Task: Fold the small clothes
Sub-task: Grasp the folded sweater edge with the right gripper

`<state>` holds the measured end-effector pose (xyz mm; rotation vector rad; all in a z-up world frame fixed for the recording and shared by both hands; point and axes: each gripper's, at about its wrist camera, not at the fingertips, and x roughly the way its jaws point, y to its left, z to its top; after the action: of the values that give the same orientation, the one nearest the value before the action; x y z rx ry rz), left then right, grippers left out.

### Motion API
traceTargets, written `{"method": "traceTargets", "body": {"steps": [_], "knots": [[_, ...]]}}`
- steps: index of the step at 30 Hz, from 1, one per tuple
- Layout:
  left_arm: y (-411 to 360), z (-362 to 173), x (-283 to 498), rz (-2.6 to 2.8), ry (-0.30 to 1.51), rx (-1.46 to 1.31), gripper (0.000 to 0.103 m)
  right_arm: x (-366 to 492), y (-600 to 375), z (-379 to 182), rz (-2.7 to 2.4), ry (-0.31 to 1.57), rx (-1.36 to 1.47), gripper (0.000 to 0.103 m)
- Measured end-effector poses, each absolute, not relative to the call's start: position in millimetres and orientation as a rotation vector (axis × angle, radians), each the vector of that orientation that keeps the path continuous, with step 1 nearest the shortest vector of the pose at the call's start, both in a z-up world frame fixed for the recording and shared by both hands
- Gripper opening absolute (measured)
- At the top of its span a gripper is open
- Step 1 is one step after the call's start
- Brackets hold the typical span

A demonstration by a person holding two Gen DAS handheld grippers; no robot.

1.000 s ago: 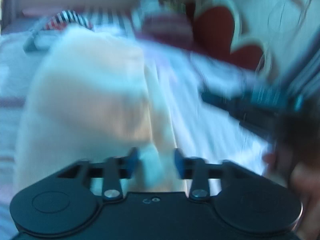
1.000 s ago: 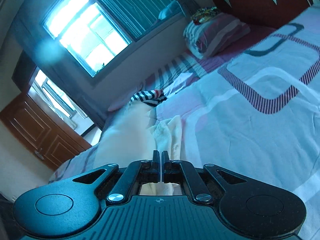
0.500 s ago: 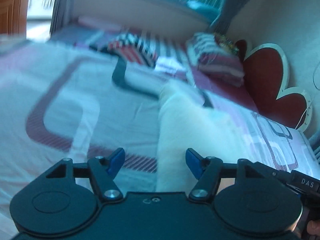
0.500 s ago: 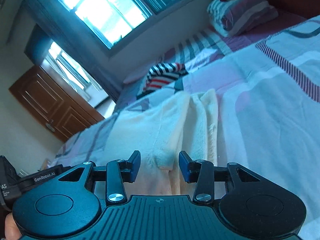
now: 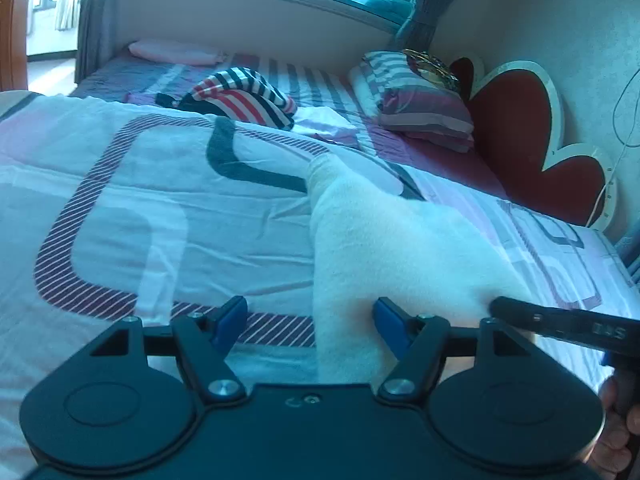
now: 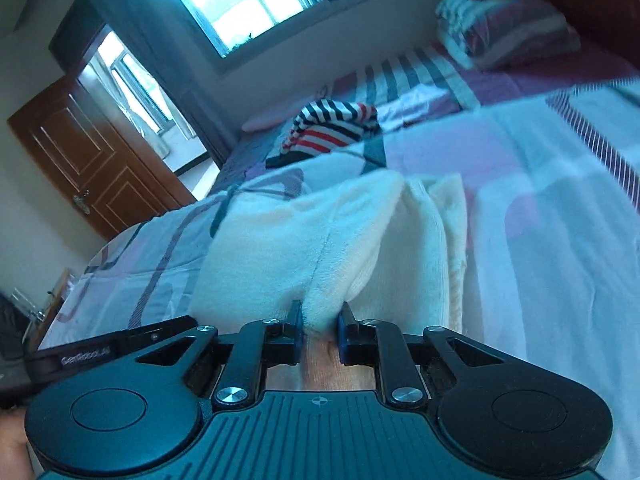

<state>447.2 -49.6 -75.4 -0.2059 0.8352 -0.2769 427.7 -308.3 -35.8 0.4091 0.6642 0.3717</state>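
Lying between the closing right gripper (image 6: 319, 330), cream garment (image 6: 320, 240).

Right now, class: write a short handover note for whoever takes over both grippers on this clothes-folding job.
Left gripper: jaws opening, pressing on nothing; the cream garment's edge lies between them.
Right gripper: jaws closing on a bunched ridge of the same garment.
Things: the cream garment lies on the patterned bedspread; a striped garment sits farther back, untouched.
Done: cream garment looks partly folded over.
Left: finish and flatten its fold, probably then the striped one.
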Motion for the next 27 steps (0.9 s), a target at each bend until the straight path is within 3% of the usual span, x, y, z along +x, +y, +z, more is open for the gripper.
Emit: {"method": "traceTargets", "body": {"steps": [2,5,8,13,16,18,21,25,27], "knots": [[-56.9,-70.4,450.6,-0.314,0.834,-0.198,0.067,417.7,-311.7,-27.4,0.37,0.639,0.396,0.015],[-79.5,-73.6,455.2,-0.358,0.86,-0.116,0.076,406.7,-325.7,-26.8,0.336,0.631,0.379,0.015],[-96.3,-86.3,460.5,-0.38,0.926,-0.112,0.076,423.0,-343.9,-54.2,0.275,0.718,0.418,0.014],[-97.1,-96.7,459.1,-0.362,0.937,-0.103,0.082,417.9,-351.4,-50.1,0.28,0.707,0.409,0.014],[-93.5,-86.1,459.8,-0.383,0.92,-0.112,0.076,420.0,-357.1,-52.5,0.284,0.714,0.416,0.016],[-87.2,-69.8,460.3,-0.388,0.839,-0.14,0.074,414.7,-360.0,-40.2,0.251,0.662,0.392,0.027],[-80.1,-65.2,484.1,-0.321,0.831,-0.162,0.073,418.1,-358.8,-16.6,0.231,0.562,0.352,0.027],[-89.5,-88.5,514.5,-0.318,0.949,-0.194,0.083,448.1,-332.2,-11.3,0.263,0.571,0.262,0.027],[-101.1,-98.3,517.2,-0.309,0.958,-0.162,0.089,467.2,-306.4,-33.2,0.23,0.664,0.047,0.029]]}}
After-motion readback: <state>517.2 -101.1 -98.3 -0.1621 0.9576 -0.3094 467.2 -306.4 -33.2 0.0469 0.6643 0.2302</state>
